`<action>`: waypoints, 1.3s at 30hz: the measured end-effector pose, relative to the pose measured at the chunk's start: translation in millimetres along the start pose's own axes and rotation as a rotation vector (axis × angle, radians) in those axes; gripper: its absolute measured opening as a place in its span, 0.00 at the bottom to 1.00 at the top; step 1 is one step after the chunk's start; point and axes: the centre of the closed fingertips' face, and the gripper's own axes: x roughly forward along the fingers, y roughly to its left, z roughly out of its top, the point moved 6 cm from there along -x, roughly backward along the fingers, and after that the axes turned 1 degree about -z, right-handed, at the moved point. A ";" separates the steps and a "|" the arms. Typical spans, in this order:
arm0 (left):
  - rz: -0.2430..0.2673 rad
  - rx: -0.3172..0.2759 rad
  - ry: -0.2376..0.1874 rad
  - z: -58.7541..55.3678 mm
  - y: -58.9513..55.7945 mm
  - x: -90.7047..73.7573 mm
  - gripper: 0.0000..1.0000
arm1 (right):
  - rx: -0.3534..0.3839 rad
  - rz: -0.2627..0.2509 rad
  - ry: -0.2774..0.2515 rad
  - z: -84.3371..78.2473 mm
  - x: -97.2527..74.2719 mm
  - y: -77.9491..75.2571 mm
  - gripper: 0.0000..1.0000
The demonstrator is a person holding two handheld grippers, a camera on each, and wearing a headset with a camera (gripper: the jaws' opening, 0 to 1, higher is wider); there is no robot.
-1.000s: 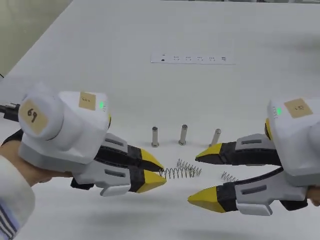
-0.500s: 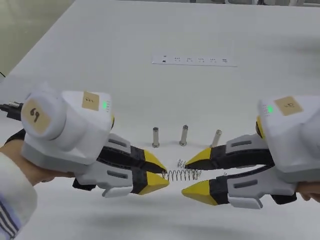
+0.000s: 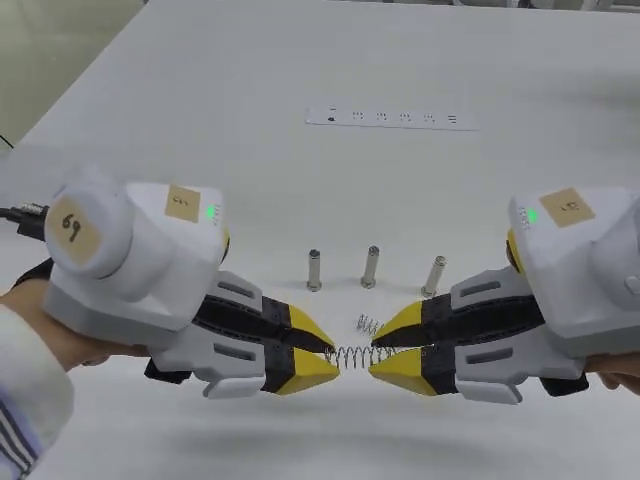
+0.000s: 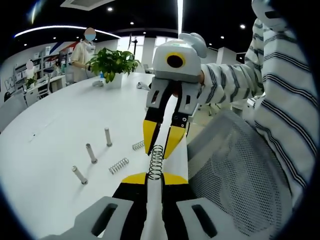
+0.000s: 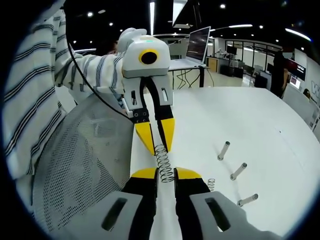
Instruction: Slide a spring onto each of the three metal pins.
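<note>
1. Since 1 second ago, the right tongs point(image 3: 375, 356) have swung in from the side and closed on the right end of the thin coiled steel spring point(image 3: 352, 354). The left tongs point(image 3: 330, 356) keep their pinch on its left end.
2. That spring spans the gap between the yellow tips, apparently clear of the white bench point(image 3: 200, 150), on the near side of the 3 short upright metal pins point(image 3: 371, 267).
3. Handling, as a judgement: the spring is very light and soft along its length. It is likely to bow or flick away if squeezed mid-length, and its smooth wire can slip. The best hold is across the last few coils at 1 end, which leaves the other end's bore open for a pin.
4. With both ends pinched, neither bore is free, so 1 pair of tongs probably has to let go before threading.
5. Pose: both tongs lie roughly level and point at each other, tips almost nose to nose, with the person's hands low at either side.
6. Another loose steel spring point(image 3: 367, 323) lies on the bench between the held spring and the pins.
</note>
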 end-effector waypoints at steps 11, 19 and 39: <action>-0.009 0.006 0.001 -0.3 1.6 2.5 0.02 | -0.043 0.015 0.031 2.4 -2.0 0.1 0.09; -0.021 0.019 -0.006 1.5 0.3 5.8 0.02 | -0.093 0.041 0.092 6.2 -7.0 0.5 0.08; -0.003 0.069 -0.019 5.6 -6.0 16.0 0.02 | -0.183 0.090 0.248 25.6 -17.5 6.0 0.07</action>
